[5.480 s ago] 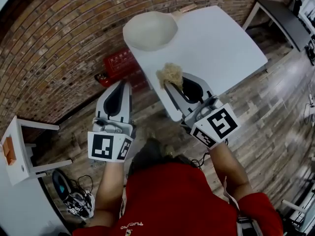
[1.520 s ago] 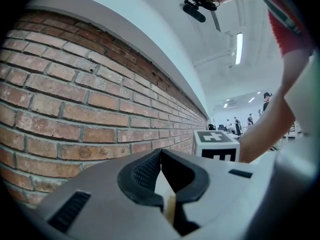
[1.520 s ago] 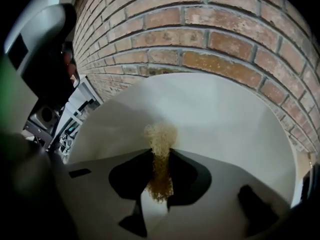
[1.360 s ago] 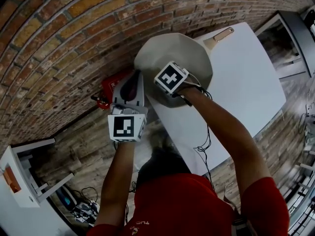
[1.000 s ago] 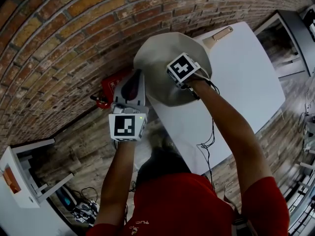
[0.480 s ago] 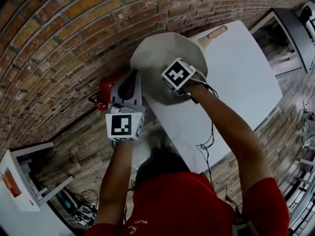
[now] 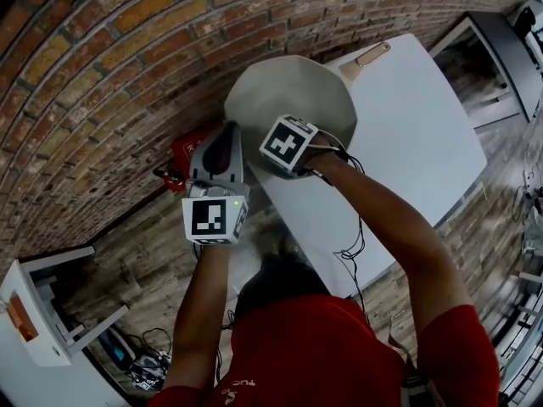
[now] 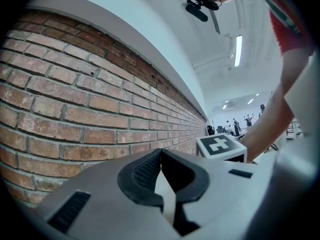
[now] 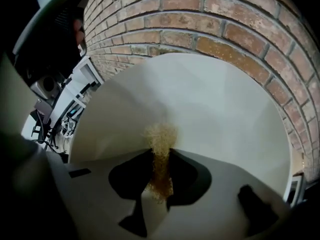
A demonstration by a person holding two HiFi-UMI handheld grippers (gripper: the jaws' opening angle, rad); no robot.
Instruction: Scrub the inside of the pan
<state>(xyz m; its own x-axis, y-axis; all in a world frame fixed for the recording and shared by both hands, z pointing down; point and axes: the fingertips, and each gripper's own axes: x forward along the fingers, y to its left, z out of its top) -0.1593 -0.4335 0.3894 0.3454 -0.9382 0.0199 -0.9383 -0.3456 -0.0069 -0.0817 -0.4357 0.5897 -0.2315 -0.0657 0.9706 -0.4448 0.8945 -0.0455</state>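
A pale cream pan (image 7: 293, 91) sits at the far corner of the white table (image 7: 407, 134), its wooden handle (image 7: 373, 55) pointing away to the right. My right gripper (image 9: 161, 159) is shut on a tan fibrous scrubber (image 9: 161, 139), whose tuft presses on the pan's inside (image 9: 210, 109). In the head view only that gripper's marker cube (image 7: 287, 145) shows, over the near part of the pan. My left gripper (image 7: 227, 130) is shut, tips just beside the pan's left rim. Nothing shows between its pads (image 8: 145, 171).
A brick wall (image 7: 102, 75) rises close behind the table. A red object (image 7: 188, 147) lies on the wooden floor under my left gripper. A white stand (image 7: 42, 303) and cables are at the lower left. People stand far off in the left gripper view.
Over the last second my right gripper slid across the pan's inside, toward its far side and then back to the near left. Seconds ago it held the scrubber over the table's near edge.
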